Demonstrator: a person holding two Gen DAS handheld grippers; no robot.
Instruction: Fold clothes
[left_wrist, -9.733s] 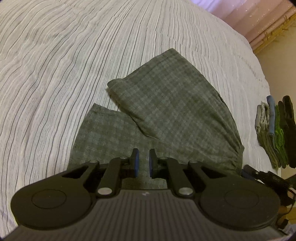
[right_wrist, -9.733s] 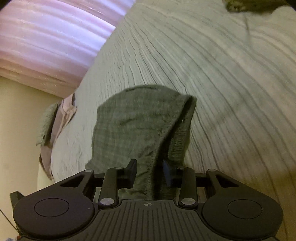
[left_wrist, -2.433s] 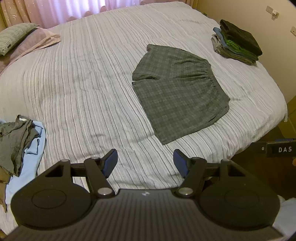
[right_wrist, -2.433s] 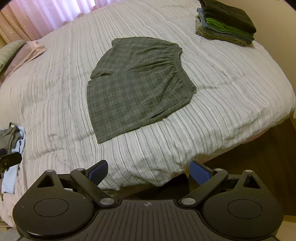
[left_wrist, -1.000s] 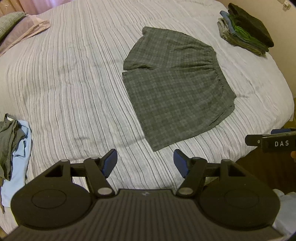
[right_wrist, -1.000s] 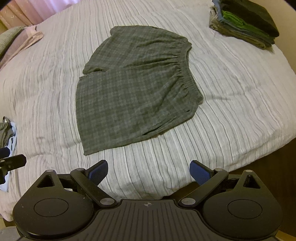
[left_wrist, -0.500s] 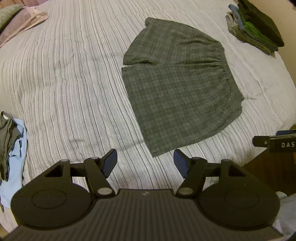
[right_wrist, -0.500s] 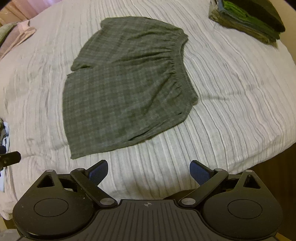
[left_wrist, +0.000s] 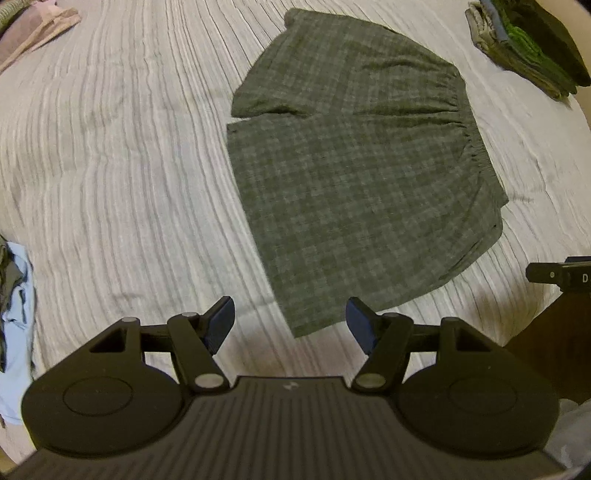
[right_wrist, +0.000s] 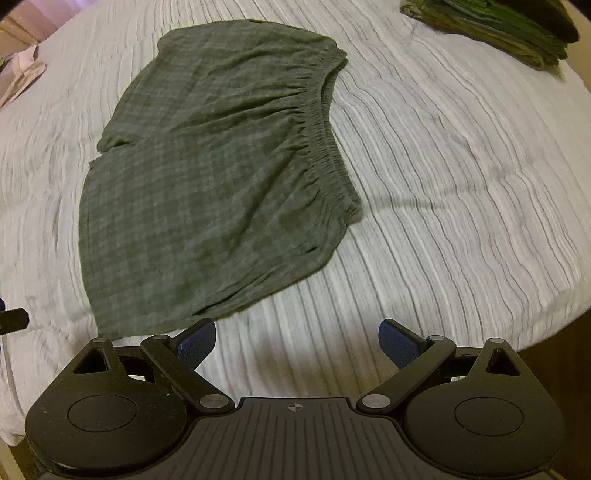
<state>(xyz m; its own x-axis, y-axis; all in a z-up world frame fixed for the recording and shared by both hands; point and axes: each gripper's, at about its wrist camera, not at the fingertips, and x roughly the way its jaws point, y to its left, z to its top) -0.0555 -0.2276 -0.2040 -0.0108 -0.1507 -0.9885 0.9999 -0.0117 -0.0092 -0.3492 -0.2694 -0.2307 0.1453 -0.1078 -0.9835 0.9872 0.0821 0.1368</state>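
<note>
A pair of grey-green plaid shorts (left_wrist: 354, 177) lies spread flat on the striped bed (left_wrist: 122, 166), its elastic waistband to the right and both legs to the left. My left gripper (left_wrist: 290, 323) hovers open just short of the near leg's hem corner, holding nothing. In the right wrist view the same shorts (right_wrist: 221, 173) fill the middle. My right gripper (right_wrist: 297, 341) is open and empty above the bedspread (right_wrist: 443, 206), near the shorts' closest edge.
A stack of folded clothes (left_wrist: 524, 44) sits at the bed's far right corner, and the same stack (right_wrist: 495, 26) shows in the right wrist view. A loose heap of light-blue and grey garments (left_wrist: 14, 306) lies at the left edge. A pillow (left_wrist: 33, 29) is far left. The bed's edge drops off at right.
Both grippers have come lower and closer to the shorts over the last second, staying open. The shorts have not moved since being laid flat.
</note>
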